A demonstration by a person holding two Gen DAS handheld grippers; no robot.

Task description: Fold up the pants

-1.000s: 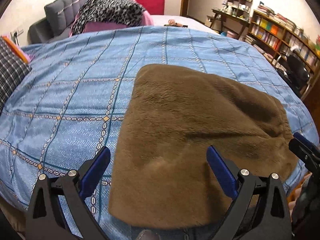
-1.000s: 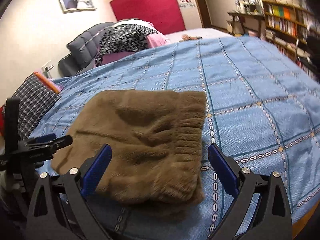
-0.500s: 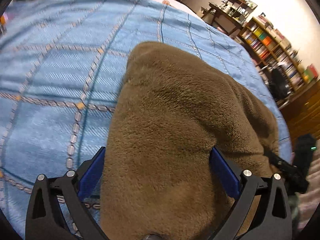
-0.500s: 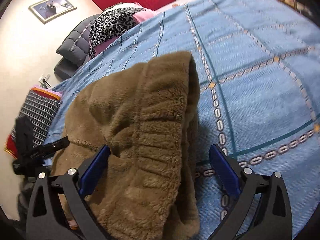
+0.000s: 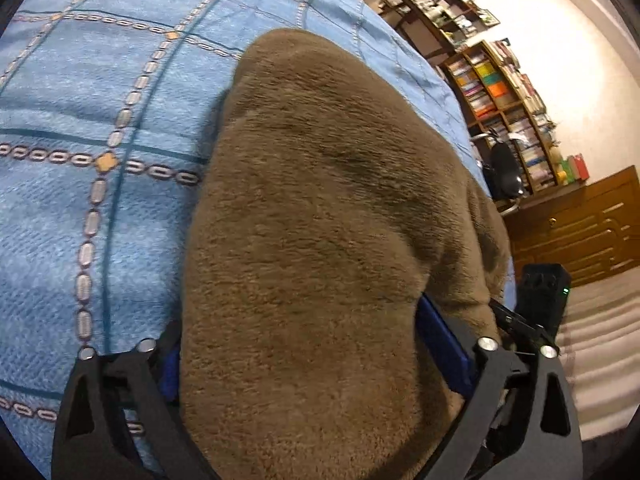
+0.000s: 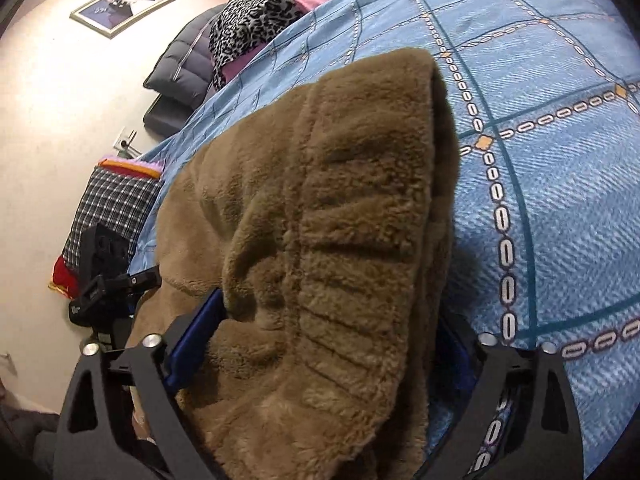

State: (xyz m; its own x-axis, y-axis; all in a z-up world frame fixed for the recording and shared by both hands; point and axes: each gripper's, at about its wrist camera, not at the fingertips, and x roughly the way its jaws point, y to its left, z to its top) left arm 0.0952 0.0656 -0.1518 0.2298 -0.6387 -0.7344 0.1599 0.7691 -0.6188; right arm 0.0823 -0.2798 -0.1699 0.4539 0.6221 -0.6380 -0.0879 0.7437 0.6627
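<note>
Bulky pants crowd both tongs; bedspread beside lies open.

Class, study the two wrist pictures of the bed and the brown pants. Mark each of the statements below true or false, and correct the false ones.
1. The brown fleece pants lie on a blue patterned bedspread. True.
2. The ribbed waistband shows in the right wrist view. True.
3. The pants are made of blue denim. False: they are brown and fuzzy.
4. Fabric fills the space between the fingers of the left gripper, whose jaws are closing. True.
5. The right gripper hangs over bare bedspread with nothing between its fingers. False: the waistband end of the pants sits between them as the jaws close.
6. The bookshelf is empty. False: it is packed with books.
</note>
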